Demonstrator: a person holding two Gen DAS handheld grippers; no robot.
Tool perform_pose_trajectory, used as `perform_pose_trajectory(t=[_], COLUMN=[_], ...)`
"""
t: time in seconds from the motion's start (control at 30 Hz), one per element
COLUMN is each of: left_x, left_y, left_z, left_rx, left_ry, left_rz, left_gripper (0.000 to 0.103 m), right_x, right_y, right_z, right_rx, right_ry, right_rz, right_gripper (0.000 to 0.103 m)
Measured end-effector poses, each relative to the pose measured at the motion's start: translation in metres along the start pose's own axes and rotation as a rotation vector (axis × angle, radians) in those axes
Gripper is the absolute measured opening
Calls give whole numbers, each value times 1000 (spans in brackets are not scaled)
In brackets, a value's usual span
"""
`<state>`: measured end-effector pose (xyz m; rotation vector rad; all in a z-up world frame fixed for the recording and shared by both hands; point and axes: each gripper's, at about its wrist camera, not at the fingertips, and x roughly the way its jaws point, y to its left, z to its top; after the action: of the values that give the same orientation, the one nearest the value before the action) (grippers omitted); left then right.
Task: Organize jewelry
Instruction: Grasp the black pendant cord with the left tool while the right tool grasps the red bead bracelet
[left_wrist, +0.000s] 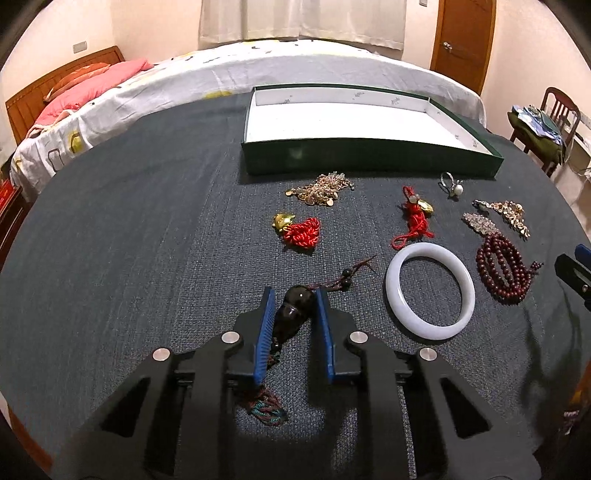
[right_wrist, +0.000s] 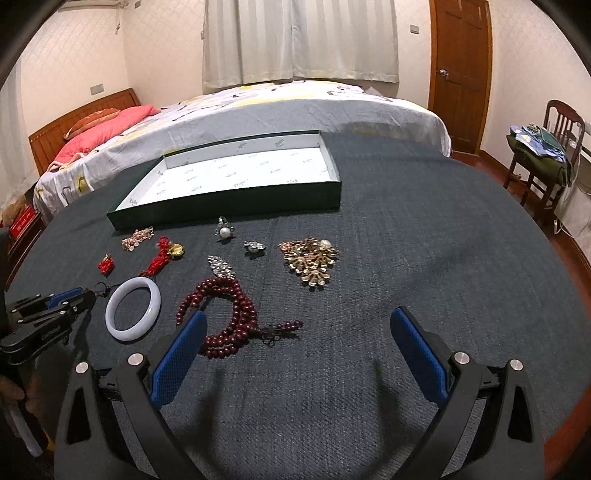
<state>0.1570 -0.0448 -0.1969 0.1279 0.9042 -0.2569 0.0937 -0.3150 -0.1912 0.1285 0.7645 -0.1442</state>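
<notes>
My left gripper (left_wrist: 294, 301) is shut on a dark gourd-shaped pendant (left_wrist: 293, 312) with a braided cord and tassel (left_wrist: 266, 404), low over the dark cloth. The left gripper also shows in the right wrist view (right_wrist: 79, 297). My right gripper (right_wrist: 297, 323) is open and empty, just in front of a dark red bead bracelet (right_wrist: 229, 314). A white jade bangle (left_wrist: 430, 290) lies right of the pendant. A green tray with a white floor (left_wrist: 369, 122) stands at the back; nothing shows inside it.
On the cloth lie a red knot heart charm (left_wrist: 299, 230), a gold chain pile (left_wrist: 321, 188), a red cord charm (left_wrist: 415, 216), a pearl ring (left_wrist: 452, 186), gold floral brooches (right_wrist: 310, 260) and a crystal clip (right_wrist: 221, 267). A bed (right_wrist: 258, 107) stands behind, a chair (right_wrist: 543, 158) at right.
</notes>
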Motion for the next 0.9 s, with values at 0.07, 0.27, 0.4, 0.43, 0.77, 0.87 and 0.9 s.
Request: perform_pose_trajectory(t=[0.07, 0.27, 0.4, 0.43, 0.77, 0.87, 0.9], left_x=[0, -6, -8, -8, -5, -4, -4], left_y=[2, 13, 16, 16, 17, 16, 16], left_z=[0, 2, 3, 3, 1, 1, 1], left_rx=[-7, -45, -56, -56, -68, -67, -67], left_ry=[1, -17, -20, -21, -14, -12, -10], left_rz=[9, 43, 39, 39, 35, 35, 35], left_gripper=[22, 22, 22, 22, 22, 22, 22], right_x=[4, 20, 32, 35, 56, 55, 53], right_y=[5, 27, 40, 43, 53, 50, 49], right_z=[2, 8, 13, 15, 7, 5, 5], right_rx=[-14, -73, -98, -106, -166, -145, -146], right_ry=[3, 19, 34, 35, 126, 122, 118], right_rz=[6, 28, 39, 36, 29, 52, 55], right_gripper=[96, 96, 96, 96, 96, 81, 76])
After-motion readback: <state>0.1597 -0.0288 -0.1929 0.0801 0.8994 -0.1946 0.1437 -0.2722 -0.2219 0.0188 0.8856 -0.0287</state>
